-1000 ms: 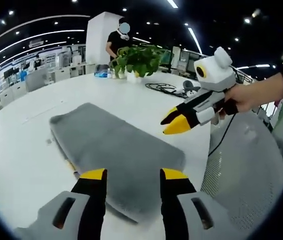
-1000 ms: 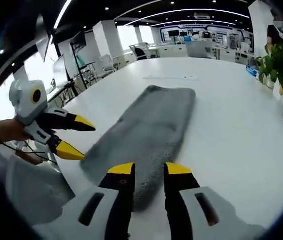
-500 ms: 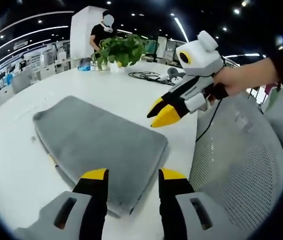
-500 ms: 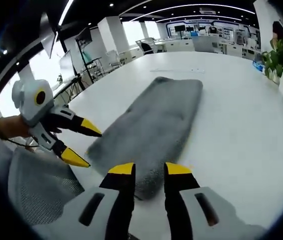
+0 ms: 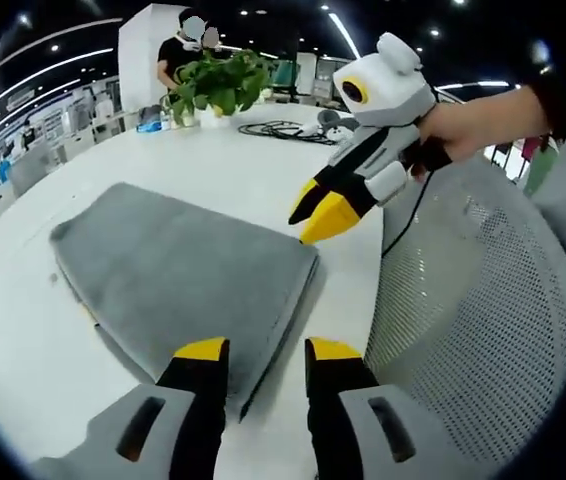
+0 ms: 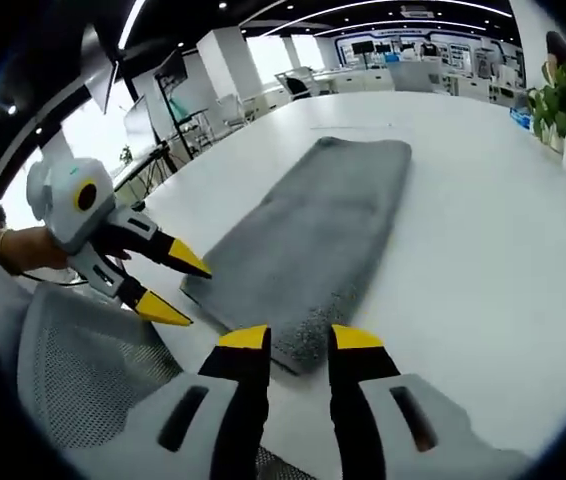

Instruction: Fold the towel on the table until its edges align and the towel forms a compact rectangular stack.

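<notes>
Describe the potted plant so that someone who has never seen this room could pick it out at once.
Start at the big white table with the grey towel lying folded on it. Look to the far end, beyond the towel, beside a tangle of black cables. The potted plant stands there, the one leafy green thing on the tabletop.

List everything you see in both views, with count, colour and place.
towel: one, grey, folded long, flat on the table near its edge
table: one, white, large
plant: one, green, far end of the table
cables: a tangle, black, on the table near the plant
chair: one, grey mesh, beside the table edge
person: one, dark top, standing behind the plant
left tongs: one, black with yellow tips, open, by the towel's near corner
right tongs: one, same colours, open, just above the towel's edge
hand: one, holding the right tongs
</notes>
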